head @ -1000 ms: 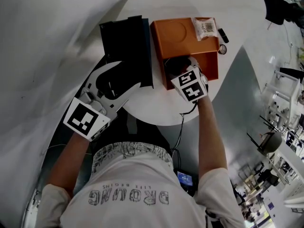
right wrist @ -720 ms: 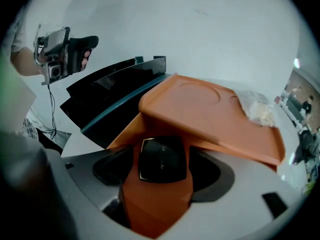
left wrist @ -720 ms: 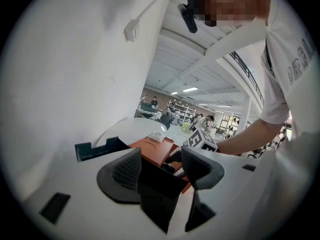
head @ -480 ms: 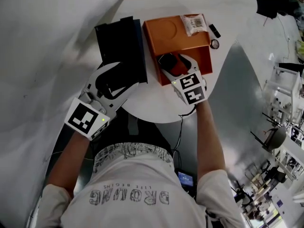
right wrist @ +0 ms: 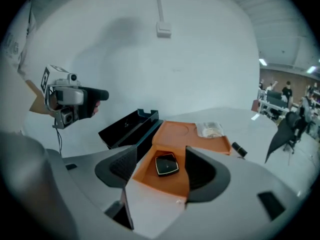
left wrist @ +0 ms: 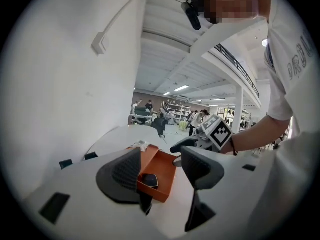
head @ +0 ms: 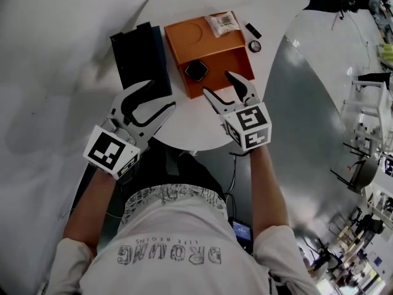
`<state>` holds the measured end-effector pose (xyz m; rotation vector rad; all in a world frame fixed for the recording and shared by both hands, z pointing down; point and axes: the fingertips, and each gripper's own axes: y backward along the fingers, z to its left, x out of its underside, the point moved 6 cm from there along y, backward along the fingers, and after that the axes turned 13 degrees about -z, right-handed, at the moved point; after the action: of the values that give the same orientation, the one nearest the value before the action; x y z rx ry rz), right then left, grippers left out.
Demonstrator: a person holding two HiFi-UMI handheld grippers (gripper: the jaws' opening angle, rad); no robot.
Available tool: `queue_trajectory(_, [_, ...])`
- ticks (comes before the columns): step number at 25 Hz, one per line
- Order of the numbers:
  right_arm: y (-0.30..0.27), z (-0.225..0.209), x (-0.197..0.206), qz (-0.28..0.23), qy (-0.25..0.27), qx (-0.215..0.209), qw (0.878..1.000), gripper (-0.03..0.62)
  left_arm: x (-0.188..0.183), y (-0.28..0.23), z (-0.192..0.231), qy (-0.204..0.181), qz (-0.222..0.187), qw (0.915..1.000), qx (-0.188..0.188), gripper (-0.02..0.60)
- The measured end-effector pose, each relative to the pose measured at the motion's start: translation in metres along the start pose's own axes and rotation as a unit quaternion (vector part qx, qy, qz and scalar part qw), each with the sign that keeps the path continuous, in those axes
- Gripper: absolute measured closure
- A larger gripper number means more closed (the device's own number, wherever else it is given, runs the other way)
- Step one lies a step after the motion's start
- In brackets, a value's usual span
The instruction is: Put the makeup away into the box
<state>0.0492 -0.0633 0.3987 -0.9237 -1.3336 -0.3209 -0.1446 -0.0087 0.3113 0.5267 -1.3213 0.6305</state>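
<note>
A small black makeup compact [head: 196, 70] lies flat in the lower tray of the open orange box [head: 212, 53] on the white table. My right gripper [head: 218, 83] hangs above the box's near edge, clear of the compact. Its jaws stand open with nothing between them and have just been closing a little. In the right gripper view the compact [right wrist: 166, 164] shows beyond the jaws on the orange box floor [right wrist: 150, 176]. My left gripper [head: 158, 96] is open and empty, left of the box. The compact [left wrist: 149, 180] also shows in the left gripper view.
An open black case [head: 138, 57] lies left of the orange box. A clear packet [head: 223, 23] rests on the box's far half. A small black tube [head: 253, 29] and a round ring-like item [head: 255, 45] sit on the table to the right.
My right gripper has lifted out of the orange box and drawn back toward me, leaving the compact lying inside. The left gripper has risen slightly.
</note>
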Motion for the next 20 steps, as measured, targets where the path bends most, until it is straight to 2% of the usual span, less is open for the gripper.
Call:
queue_trajectory(5, [0.046, 0.007, -0.014, -0.049, -0.016, -0.003, 0.999, 0.294, -0.011, 0.004, -0.035, -0.021, -0.012, 0.9997, -0.009, 0.314])
queue_trajectory(12, [0.087, 0.016, -0.026, -0.077, -0.033, 0.003, 0.996, 0.318, -0.016, 0.008, -0.064, -0.031, -0.015, 0.9994, -0.009, 0.314])
queue_trajectory(20, [0.097, 0.027, -0.034, -0.092, -0.064, 0.043, 0.993, 0.335, -0.020, -0.001, -0.054, -0.031, -0.017, 0.9988, 0.035, 0.314])
